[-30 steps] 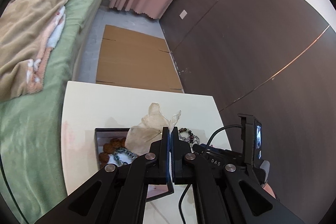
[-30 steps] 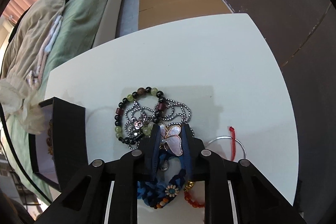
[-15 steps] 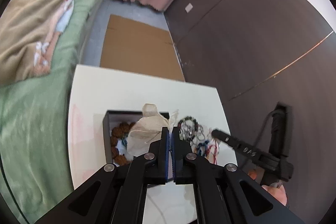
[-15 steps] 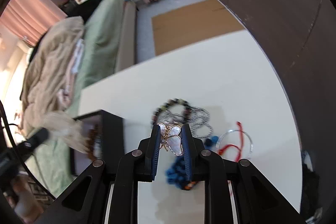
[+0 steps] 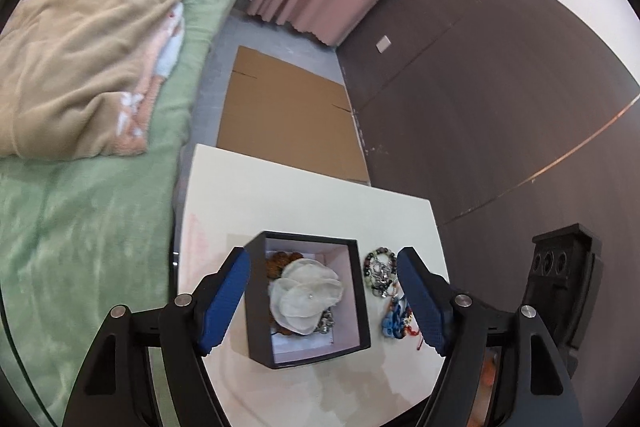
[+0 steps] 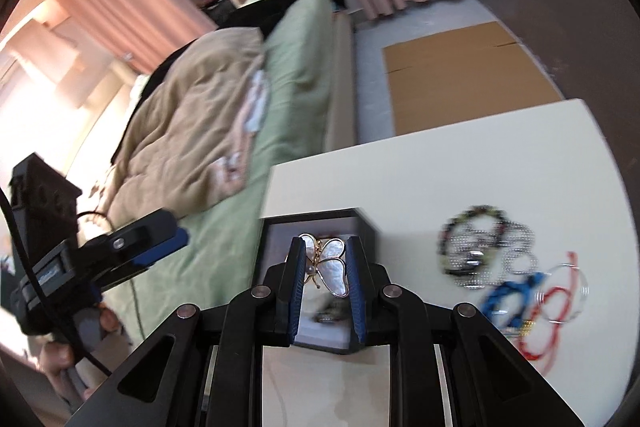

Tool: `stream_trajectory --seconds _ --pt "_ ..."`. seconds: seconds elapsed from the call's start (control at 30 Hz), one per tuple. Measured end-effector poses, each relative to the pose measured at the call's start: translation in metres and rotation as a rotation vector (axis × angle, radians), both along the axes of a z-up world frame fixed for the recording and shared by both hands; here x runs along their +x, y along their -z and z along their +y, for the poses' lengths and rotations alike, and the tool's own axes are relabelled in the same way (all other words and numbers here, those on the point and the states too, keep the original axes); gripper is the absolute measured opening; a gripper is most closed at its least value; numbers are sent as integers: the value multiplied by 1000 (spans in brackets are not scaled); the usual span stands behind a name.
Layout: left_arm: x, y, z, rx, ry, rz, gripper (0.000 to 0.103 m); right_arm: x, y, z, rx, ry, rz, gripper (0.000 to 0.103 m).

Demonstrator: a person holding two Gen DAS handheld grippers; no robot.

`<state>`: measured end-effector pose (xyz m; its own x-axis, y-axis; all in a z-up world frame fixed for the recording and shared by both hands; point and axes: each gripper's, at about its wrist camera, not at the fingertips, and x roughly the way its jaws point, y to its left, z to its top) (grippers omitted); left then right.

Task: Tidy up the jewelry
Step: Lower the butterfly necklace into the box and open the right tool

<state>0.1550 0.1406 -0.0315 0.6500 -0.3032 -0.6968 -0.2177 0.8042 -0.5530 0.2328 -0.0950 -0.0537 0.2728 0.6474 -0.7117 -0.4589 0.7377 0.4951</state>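
The left gripper (image 5: 323, 295) hangs above the black square box (image 5: 308, 355) on the white table (image 5: 304, 203), fingers spread wide, a sheer white pouch (image 5: 306, 297) inside; the right gripper (image 6: 323, 279) clenches a pearly butterfly brooch (image 6: 325, 263) over the box; loose beaded bracelets (image 5: 380, 271) lie beside it.

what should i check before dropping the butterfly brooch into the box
1. Right hand-held gripper shut on the butterfly brooch: ok.
2. Brooch over the black box opening: ok in the right wrist view; height cannot tell.
3. Room inside: sheer pouch covers the middle, bare floor near the front: ok.
4. Left hand-held gripper open, holding nothing: ok.
5. Jewelry pile outside the box, apart from it: ok.
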Motion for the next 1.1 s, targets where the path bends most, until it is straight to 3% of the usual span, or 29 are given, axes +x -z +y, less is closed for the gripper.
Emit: stream_trajectory --seconds 0.03,0.1,0.13,0.17,0.33,0.5,0.63,1.1 --pt "-1 0 1 0 -6 -2 76 -3 0 5 0 -12 0 22" --pt "-4 -2 4 2 -14 -7 76 -4 -1 19 -3 -54 9 35" --pt "-5 -2 5 6 -14 -8 76 -5 0 21 -13 -59 13 56" --pt "-5 -2 5 9 -15 -8 78 -6 0 20 -25 -46 7 65" --pt "-8 -3 2 15 -14 -15 87 -8 -3 -5 -21 13 13 66" --pt "-6 -6 -11 31 14 -21 87 -11 -13 -38 -40 87 2 67" --pt "-5 -5 -26 36 43 -19 87 -16 -14 -64 -40 152 -3 77" --pt "16 0 -84 76 187 17 84 -22 0 -131 -59 333 50 77"
